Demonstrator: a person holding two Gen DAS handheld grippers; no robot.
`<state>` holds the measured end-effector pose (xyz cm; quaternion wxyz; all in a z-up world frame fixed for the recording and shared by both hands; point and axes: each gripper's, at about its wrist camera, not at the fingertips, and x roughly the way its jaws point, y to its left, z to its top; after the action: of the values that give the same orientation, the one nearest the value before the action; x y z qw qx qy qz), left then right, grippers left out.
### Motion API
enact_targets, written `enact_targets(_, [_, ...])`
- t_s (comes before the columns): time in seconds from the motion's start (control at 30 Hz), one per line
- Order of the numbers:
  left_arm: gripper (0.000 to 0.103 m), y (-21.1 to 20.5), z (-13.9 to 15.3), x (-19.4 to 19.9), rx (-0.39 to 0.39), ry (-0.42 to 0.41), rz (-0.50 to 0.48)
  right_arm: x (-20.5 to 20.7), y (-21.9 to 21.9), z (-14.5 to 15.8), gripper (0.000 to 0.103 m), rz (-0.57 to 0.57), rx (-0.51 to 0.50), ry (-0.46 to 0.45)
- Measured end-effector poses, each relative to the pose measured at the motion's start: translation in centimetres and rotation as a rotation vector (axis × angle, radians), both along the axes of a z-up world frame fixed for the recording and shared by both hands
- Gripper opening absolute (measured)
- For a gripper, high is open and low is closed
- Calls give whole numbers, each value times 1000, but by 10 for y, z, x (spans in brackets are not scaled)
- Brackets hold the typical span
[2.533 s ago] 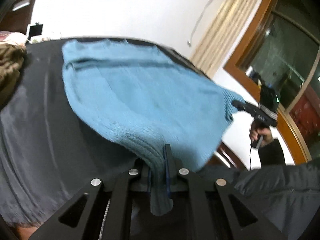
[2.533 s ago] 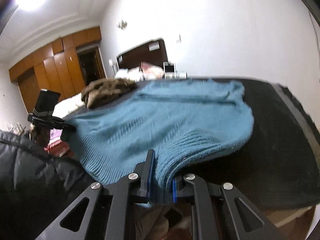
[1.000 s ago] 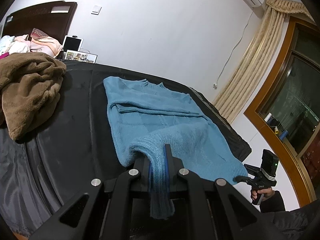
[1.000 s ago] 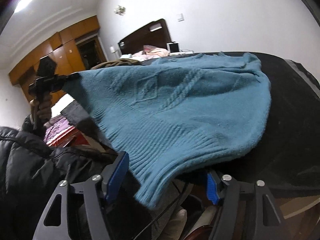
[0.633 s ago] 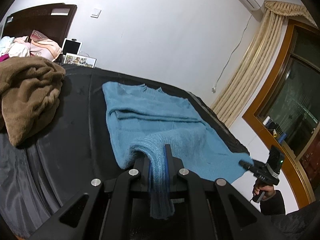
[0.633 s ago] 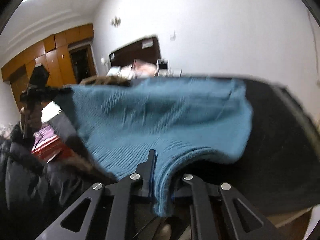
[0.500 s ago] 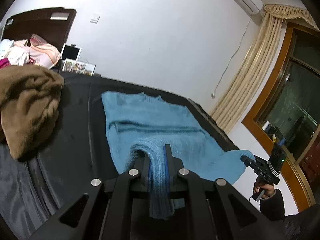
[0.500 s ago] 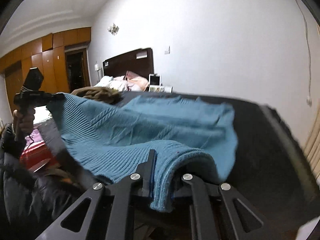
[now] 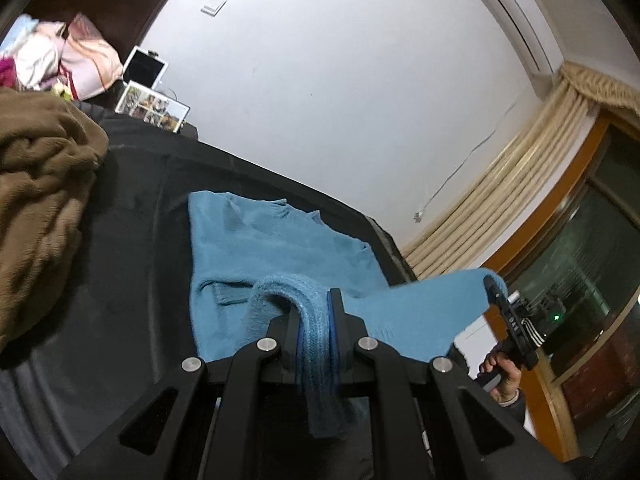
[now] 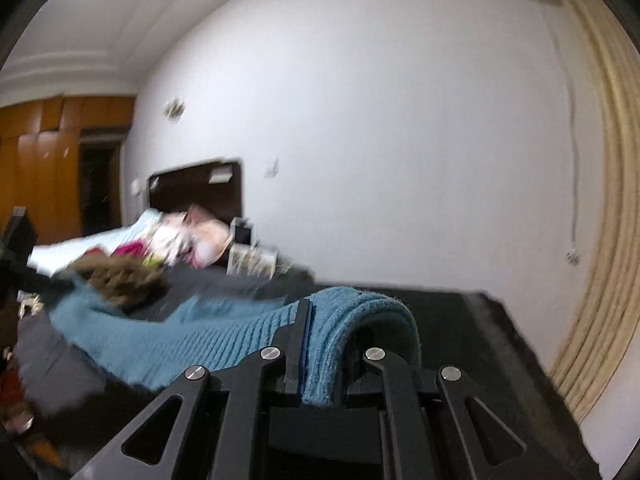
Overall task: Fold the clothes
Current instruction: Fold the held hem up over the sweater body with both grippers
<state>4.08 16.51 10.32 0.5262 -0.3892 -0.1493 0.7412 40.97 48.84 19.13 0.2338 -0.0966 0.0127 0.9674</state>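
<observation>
Brown blanket (image 9: 40, 200) heaped left of sweater (image 9: 256, 248)

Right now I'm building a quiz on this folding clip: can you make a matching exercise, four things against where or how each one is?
Things:
1. blue sweater
2. brown blanket
3. left gripper
4. right gripper

States:
A. heaped at the left of the black surface
B. shut on the sweater's near left corner
C. far part flat, near edge lifted
D. shut on the sweater's near right corner

Pairs: 1-C, 2-A, 3-B, 4-D
</observation>
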Motion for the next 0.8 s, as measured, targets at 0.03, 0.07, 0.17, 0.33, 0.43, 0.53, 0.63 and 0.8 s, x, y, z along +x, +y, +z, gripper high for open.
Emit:
enact_targets(0.03, [11, 6, 0, -4, 3, -11, -7, -3, 4, 6, 11, -27, 13, 18])
enact_targets(0.07, [11, 14, 0, -8, 2, -18, -11, -7, 7, 11, 11, -44, 21, 32])
enact_targets(0.17, [11, 35, 3, -20, -7, -26, -16, -24, 19, 17, 11, -74, 23, 32])
enact_targets(0.33, [11, 62, 12, -52, -10, -33, 23, -63, 43, 11, 11, -131, 22, -17])
enact_targets(0.43, [11, 75, 12, -72, -18, -45, 44, -85, 71, 3, 11, -150, -37, -50])
enact_targets(0.53, [11, 90, 9, -92, -32, -55, 64, -109, 99, -6, 11, -152, -93, -95])
enact_targets(0.63, [11, 103, 0, -110, -54, -88, 81, -132, 117, -14, 11, -147, -122, -143])
enact_targets(0.8, [11, 123, -26, -136, -111, -153, 104, -165, 142, -36, 11, -144, -155, -232])
